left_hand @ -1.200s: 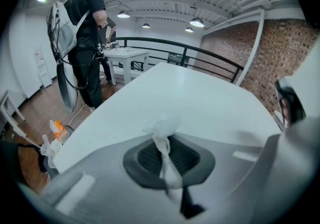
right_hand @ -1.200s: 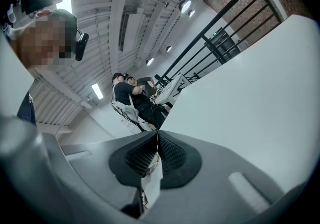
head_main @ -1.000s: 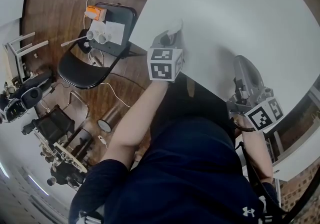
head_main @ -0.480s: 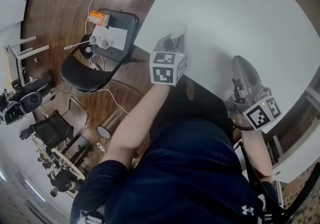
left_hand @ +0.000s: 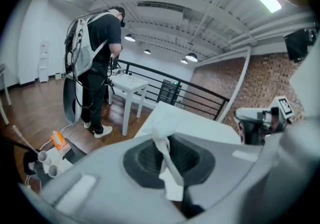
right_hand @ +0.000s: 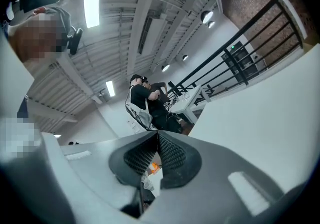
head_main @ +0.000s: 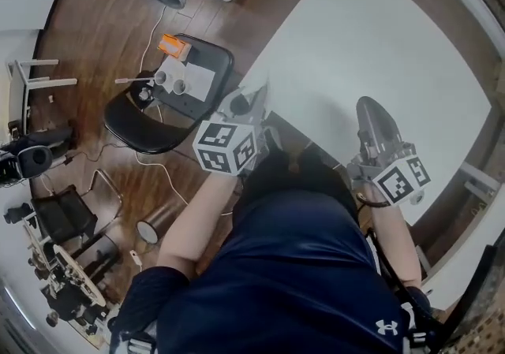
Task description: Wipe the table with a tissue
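Left gripper point(head_main: 249, 102) pulling back off bench point(head_main: 379, 37) edge, still pinching tissue point(left_hand: 164, 135). Right gripper point(head_main: 368, 112) staying beside it, pressed together, empty. Wiping stroke probably ending.

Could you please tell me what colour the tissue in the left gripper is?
White; the tissue shows best in the left gripper view.
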{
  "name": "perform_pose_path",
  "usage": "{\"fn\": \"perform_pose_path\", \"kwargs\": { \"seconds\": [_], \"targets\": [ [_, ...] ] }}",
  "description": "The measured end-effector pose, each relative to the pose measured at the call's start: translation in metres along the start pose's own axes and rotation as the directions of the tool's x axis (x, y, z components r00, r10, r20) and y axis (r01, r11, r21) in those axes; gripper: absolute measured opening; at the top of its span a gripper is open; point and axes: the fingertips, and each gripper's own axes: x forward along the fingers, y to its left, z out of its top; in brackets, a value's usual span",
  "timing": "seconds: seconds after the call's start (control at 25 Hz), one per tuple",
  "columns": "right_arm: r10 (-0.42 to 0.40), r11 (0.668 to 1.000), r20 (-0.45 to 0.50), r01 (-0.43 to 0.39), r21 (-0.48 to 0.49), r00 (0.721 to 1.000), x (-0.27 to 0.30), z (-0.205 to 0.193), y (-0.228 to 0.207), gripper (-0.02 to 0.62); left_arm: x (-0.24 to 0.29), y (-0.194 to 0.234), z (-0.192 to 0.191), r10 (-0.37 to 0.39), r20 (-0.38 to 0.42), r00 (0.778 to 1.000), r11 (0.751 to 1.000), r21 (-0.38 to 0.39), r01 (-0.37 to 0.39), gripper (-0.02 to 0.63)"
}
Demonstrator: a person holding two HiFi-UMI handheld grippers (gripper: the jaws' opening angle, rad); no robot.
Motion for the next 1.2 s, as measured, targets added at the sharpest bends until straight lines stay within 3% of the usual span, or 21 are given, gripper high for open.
{"fn": "perform_pose_path", "kwargs": {
  "seconds": [0.24, 0.48, 0.76, 1.2],
  "targets": [
    [0.009, 0.985, 0.034, -0.003, -0.173, 0.999, 0.015, 0.01, 0.059, 0.011, -0.075, 0.018, 0.028, -0.059, 0.131, 0.99, 0.998, -0.009, 0.06, 0.009],
    [0.046, 0.951, 0.064, -0.024, -0.309, 0.997, 0.032, 0.014, 0.11, 0.011, -0.122, 0.02, 0.055, -0.141, 0.251, 0.958, 0.989, 0.078, 0.125, 0.009],
    [0.075, 0.929, 0.068, -0.045, -0.366, 0.995, 0.044, 0.004, 0.155, 0.011, -0.154, 0.03, 0.066, -0.188, 0.291, 0.938, 0.981, 0.108, 0.163, 0.009],
    [0.103, 0.897, 0.063, -0.066, -0.436, 0.993, 0.031, -0.004, 0.172, 0.011, -0.165, 0.008, 0.076, -0.254, 0.33, 0.909, 0.966, 0.139, 0.22, 0.009]
  ]
}}
